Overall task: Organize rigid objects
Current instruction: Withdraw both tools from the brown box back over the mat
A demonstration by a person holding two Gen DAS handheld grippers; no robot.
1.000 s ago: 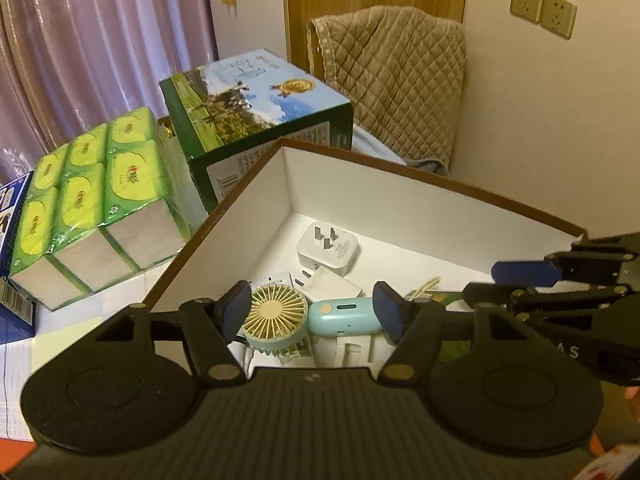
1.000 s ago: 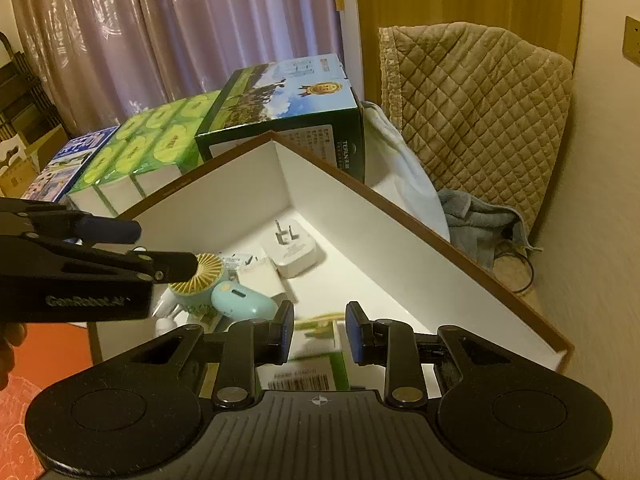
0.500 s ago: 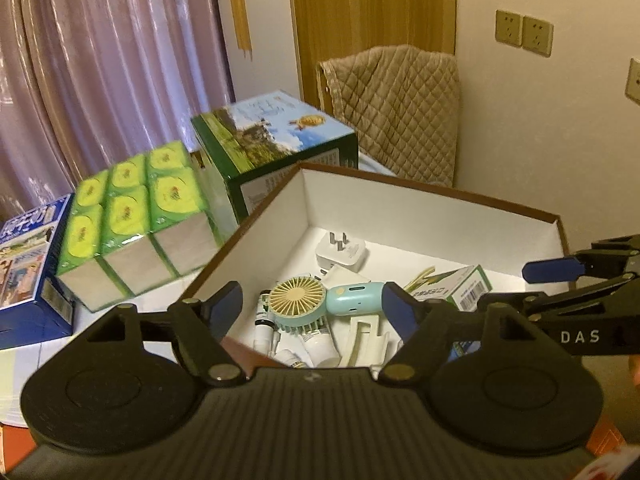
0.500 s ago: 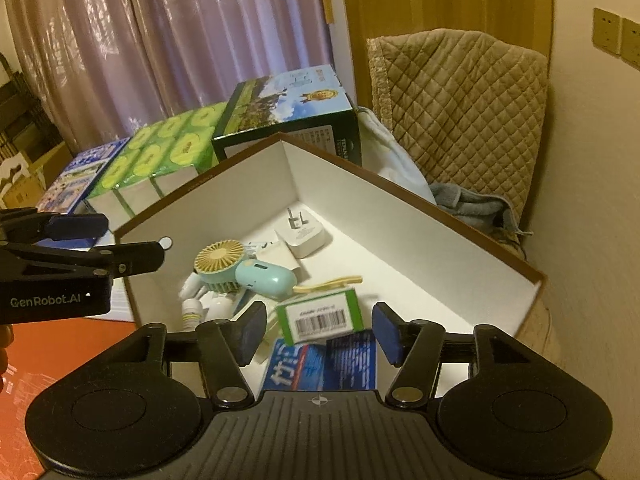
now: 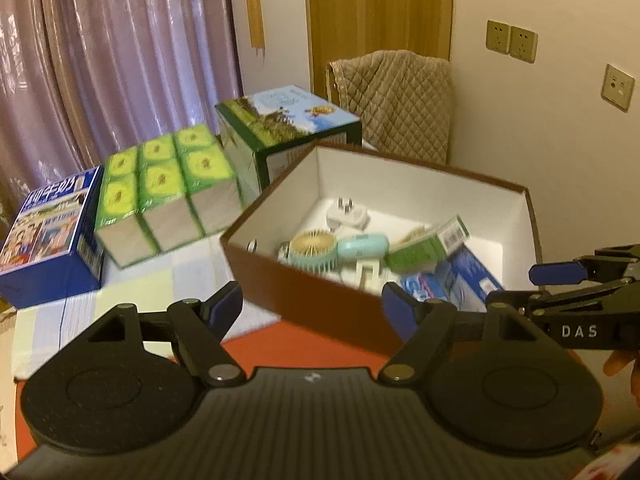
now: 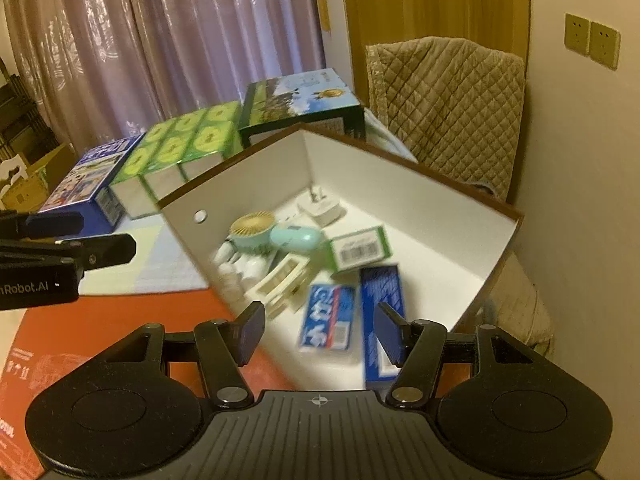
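Tongs (image 6: 320, 332) withdrawn — box (image 6: 440, 200) ahead, apart

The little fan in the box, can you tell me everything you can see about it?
The little fan is a small handheld one that looks like plastic: a round pale yellow grille in a mint green ring, with a chubby mint green handle. It lies on its side on the white floor of the brown box, near the left wall. Its handle points toward a white plug, and small white bottles crowd against its head. No gripper touches it.
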